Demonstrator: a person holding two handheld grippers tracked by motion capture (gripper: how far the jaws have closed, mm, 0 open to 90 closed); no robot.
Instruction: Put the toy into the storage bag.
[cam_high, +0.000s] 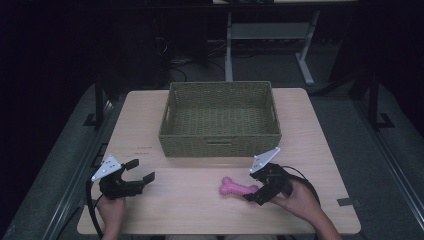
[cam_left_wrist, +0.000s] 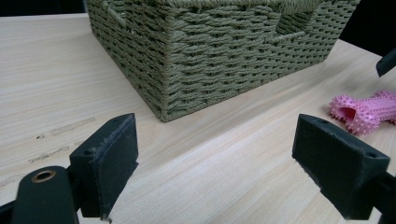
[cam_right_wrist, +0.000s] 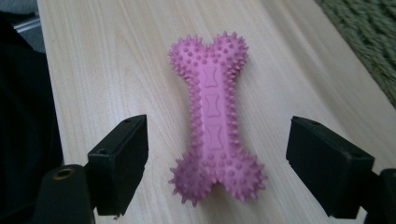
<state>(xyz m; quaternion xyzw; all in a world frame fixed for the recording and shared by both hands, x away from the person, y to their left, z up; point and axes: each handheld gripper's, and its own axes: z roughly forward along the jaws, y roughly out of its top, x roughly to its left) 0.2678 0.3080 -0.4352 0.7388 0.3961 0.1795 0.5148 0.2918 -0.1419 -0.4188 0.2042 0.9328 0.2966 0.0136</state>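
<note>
**Ann:** Right hand-held gripper (cam_right_wrist: 212, 172) first, closest to us, jaws spread wide and nothing pinched. The pink bone toy (cam_right_wrist: 215, 121) lies flat on the desk (cam_right_wrist: 116, 56) straight ahead of it, near knob sitting between the two jaws, long axis running away along the line the gripper points.

**Bo:** So that's end-on, not across the shaft?

**Ann:** I'd judge so. A close from here would catch the near knob, or the shaft once the gripper slides forward a little. From above, the toy (cam_high: 239, 188) touches or nearly touches that right gripper (cam_high: 260, 192), I cannot tell which.

**Bo:** And the other hand?

**Ann:** Left hand-held gripper (cam_high: 137, 174) is well apart from the toy, across bare desk, jaws also wide and empty. The right hand is clearly nearer.

**Bo:** Room to move?

**Ann:** Plenty. Open desk all round the toy, with the desk's near edge behind the hand. Beyond the toy stands the woven basket (cam_high: 220, 142), its front wall near but not touching, inside apparently empty.
</note>
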